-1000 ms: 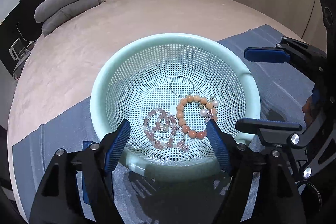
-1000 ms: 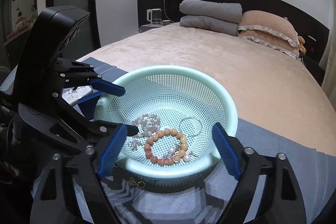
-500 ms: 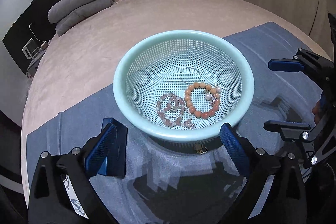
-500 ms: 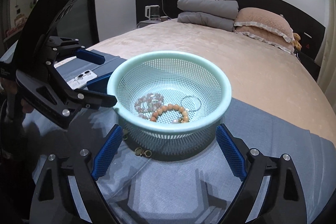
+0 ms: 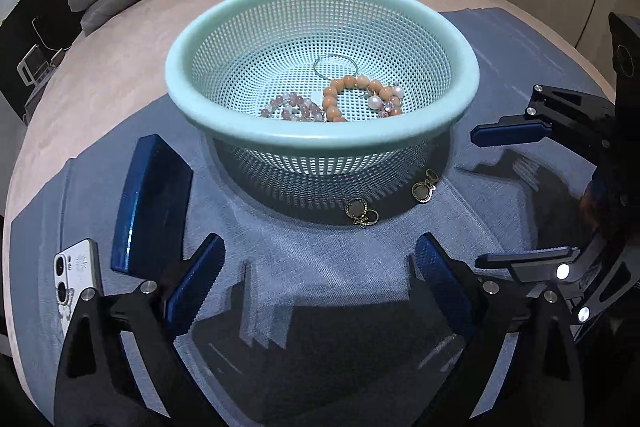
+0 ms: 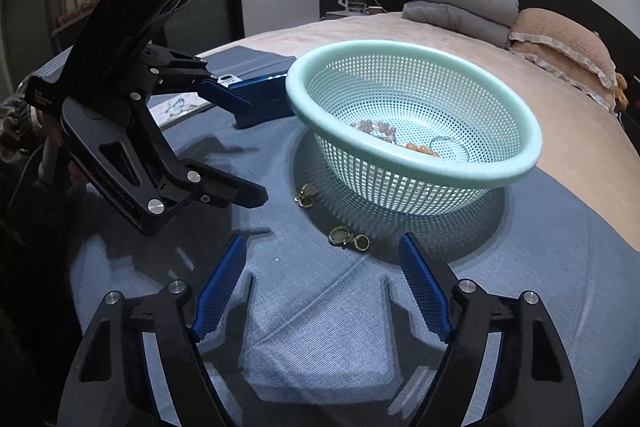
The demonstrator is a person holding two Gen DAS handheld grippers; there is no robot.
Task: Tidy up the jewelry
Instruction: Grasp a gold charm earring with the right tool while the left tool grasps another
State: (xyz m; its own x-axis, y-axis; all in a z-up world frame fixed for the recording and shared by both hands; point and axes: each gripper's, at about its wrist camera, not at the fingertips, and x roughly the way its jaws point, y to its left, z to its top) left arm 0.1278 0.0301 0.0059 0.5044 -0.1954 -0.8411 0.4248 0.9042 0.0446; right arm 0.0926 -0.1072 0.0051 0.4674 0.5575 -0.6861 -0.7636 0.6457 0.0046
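Both grippers hover in front of the mint basket [image 5: 320, 143] on the blue cloth [image 5: 320, 287]. Left gripper [image 5: 318, 281] and right gripper [image 6: 322, 285]: jaws spread wide, holding nothing. Inside the basket lie the orange bead bracelet [image 5: 340, 95] and pink bracelet [image 5: 292, 107]; two gold earrings [image 5: 362, 213] sit just before its base, a blue box [image 5: 150, 203] to its left.

Perforated matt plastic basket [image 5: 320, 143], woven blue cloth [image 5: 320, 287], glossy blue box [image 5: 148, 211]
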